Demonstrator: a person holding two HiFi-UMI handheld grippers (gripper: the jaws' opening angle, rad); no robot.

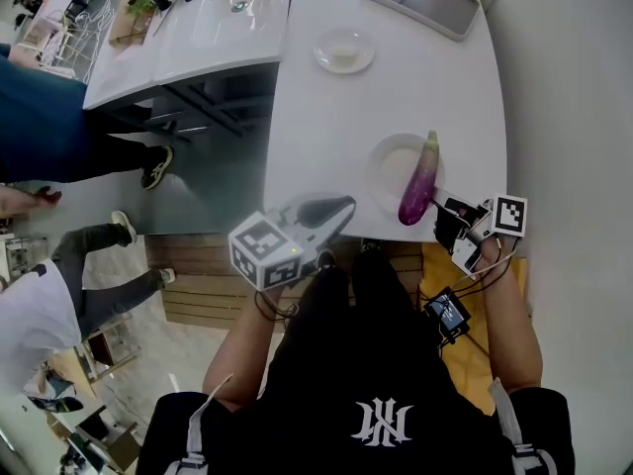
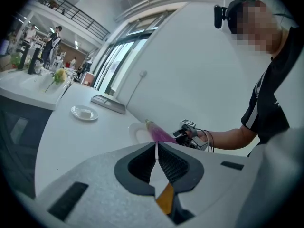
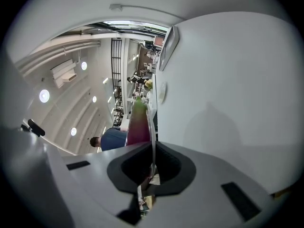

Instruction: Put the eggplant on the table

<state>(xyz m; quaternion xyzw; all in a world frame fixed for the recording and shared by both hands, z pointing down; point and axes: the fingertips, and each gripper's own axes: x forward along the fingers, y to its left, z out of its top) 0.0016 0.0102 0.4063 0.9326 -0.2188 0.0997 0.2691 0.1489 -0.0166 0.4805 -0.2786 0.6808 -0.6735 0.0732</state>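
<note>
purple eggplant (image 1: 419, 180), lying on white plate (image 1: 388, 169), stem end far

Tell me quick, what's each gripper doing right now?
Left gripper: closed, holding nothing.
Right gripper: closed, holding nothing; eggplant lies just ahead.

Ceiling lights (image 3: 44, 96) glare bright over my white bench (image 1: 396, 117); fisheye edges bend, darken, perhaps soften.

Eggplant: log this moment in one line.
eggplant: lying on plate | left hand-held gripper: shut, empty | right hand-held gripper: shut, by plate rim
</note>
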